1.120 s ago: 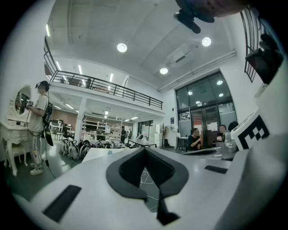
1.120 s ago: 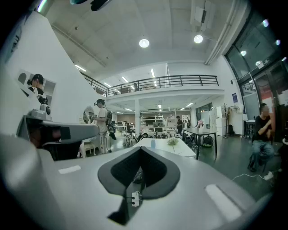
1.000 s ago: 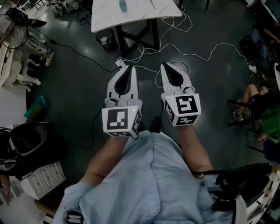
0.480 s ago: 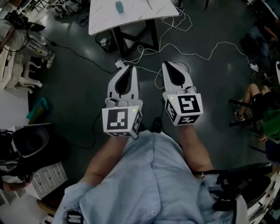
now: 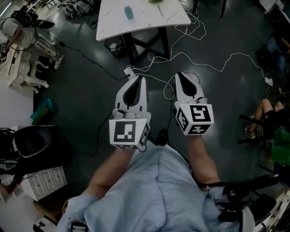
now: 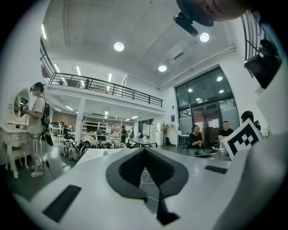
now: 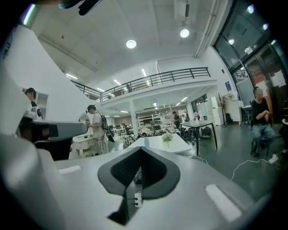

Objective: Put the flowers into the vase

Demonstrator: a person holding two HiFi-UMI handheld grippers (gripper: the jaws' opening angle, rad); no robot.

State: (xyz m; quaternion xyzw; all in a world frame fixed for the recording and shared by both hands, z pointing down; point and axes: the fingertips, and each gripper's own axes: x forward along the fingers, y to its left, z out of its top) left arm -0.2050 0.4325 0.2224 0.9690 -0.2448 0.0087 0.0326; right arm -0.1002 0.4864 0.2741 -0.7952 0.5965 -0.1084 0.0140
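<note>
A white marble table (image 5: 140, 18) stands ahead on the dark floor. On it are a small blue vase (image 5: 129, 12) and, at the top edge of the head view, green flowers (image 5: 156, 1). In the right gripper view the flowers (image 7: 168, 137) show as a pale bunch on the far table (image 7: 159, 144). My left gripper (image 5: 137, 78) and right gripper (image 5: 180, 74) are held side by side over the floor, well short of the table. Both are shut with nothing between the jaws, as the left gripper view (image 6: 145, 149) and right gripper view (image 7: 141, 148) also show.
White cables (image 5: 199, 56) and a power strip (image 5: 129, 71) lie on the floor between me and the table. A bin (image 5: 118, 47) sits under the table. A black chair (image 5: 29, 142) and white drawers (image 5: 45, 181) are at the left, a seated person (image 5: 265, 113) at the right.
In the head view the table has slid lower and more of it shows, with the flowers now in sight. Both grippers have shifted slightly right and down in the frame, still shut.
</note>
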